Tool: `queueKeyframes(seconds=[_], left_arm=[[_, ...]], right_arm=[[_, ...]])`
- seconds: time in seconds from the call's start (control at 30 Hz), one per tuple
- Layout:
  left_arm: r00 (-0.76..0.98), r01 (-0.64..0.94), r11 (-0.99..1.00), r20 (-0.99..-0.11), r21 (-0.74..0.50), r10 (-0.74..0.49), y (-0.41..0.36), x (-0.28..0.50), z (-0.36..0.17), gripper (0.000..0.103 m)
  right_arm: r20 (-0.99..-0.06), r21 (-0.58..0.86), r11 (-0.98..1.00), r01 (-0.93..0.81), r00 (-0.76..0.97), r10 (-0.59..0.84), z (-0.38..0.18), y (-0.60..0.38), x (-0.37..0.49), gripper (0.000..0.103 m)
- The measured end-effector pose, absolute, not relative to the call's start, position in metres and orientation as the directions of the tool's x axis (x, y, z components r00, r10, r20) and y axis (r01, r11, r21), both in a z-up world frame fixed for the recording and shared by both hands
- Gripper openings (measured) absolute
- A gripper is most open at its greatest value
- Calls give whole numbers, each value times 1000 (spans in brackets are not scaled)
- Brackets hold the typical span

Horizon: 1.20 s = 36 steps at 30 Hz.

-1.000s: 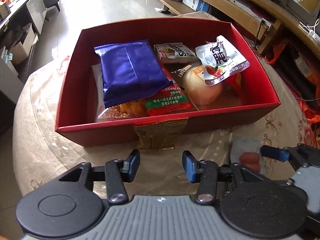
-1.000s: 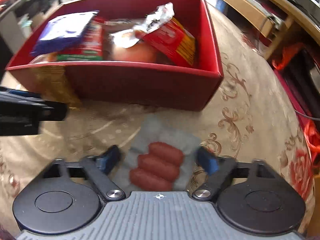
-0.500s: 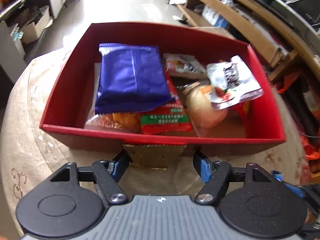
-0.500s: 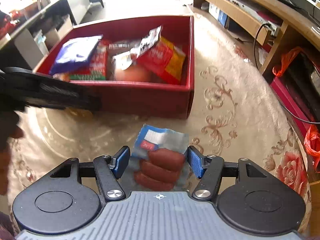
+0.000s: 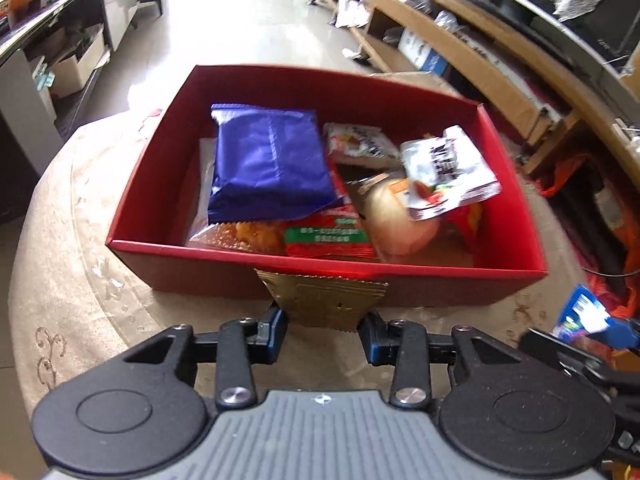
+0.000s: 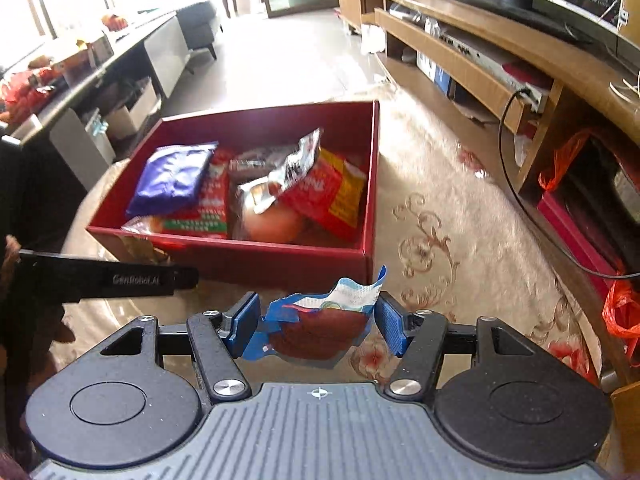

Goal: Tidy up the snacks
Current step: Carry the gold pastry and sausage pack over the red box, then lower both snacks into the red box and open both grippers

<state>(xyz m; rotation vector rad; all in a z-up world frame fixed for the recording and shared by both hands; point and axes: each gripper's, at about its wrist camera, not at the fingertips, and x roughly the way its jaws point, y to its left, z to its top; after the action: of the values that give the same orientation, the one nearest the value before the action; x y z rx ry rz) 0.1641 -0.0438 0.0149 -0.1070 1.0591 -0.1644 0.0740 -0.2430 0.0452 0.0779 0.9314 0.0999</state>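
Observation:
A red box (image 5: pixel 440 292) on the round table holds several snacks: a blue packet (image 5: pixel 268 164), a green-and-red packet (image 5: pixel 328 238), a round bun (image 5: pixel 396 220) and a silver pouch (image 5: pixel 444 172). My left gripper (image 5: pixel 323 330) is open, just short of the gold label on the box's near wall. My right gripper (image 6: pixel 317 322) is shut on a sausage pack (image 6: pixel 320 330) with a blue-and-white top, held above the table in front of the box (image 6: pixel 280 256). The pack also shows at the right edge of the left wrist view (image 5: pixel 582 314).
The patterned tablecloth (image 6: pixel 432 240) covers the table to the right of the box. A wooden TV bench (image 6: pixel 480 52) runs along the right, with orange bags (image 6: pixel 620 312) on the floor. The left gripper's arm (image 6: pixel 104 280) crosses the right wrist view at left.
My right gripper has closed on the sausage pack and lifted it off the table. My left gripper has opened wider and moved up to the box's near wall.

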Motion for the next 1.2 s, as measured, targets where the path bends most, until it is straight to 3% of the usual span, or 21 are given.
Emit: queueKeyframes(seconds=[0.3, 0.63, 0.67, 0.77, 0.87, 1.0, 1.2], left_arm=[[545, 106, 967, -799, -232, -252, -42, 172, 57, 34], [549, 73, 976, -808, -207, -213, -56, 223, 52, 34], [541, 71, 976, -814, -208, -213, -57, 227, 49, 34], [531, 64, 975, -820, -212, -213, -58, 233, 45, 35], [528, 60, 977, -824, -203, -204, -61, 238, 43, 41], [521, 65, 973, -824, -221, -222, -62, 239, 45, 58], [570, 80, 984, -803, -157, -174, -66, 226, 57, 70]], right_arm=[[-724, 112, 991, -67, 678, 127, 78, -236, 97, 69], [-725, 117, 992, -45, 679, 117, 69, -232, 163, 69], [-729, 120, 992, -46, 674, 120, 66, -231, 168, 57], [-743, 146, 989, -34, 656, 132, 61, -230, 179, 56], [-740, 171, 985, -17, 658, 139, 56, -234, 186, 65], [-738, 198, 980, 4, 659, 147, 56, -239, 187, 66], [-709, 198, 980, 19, 693, 130, 70, -247, 173, 71]])
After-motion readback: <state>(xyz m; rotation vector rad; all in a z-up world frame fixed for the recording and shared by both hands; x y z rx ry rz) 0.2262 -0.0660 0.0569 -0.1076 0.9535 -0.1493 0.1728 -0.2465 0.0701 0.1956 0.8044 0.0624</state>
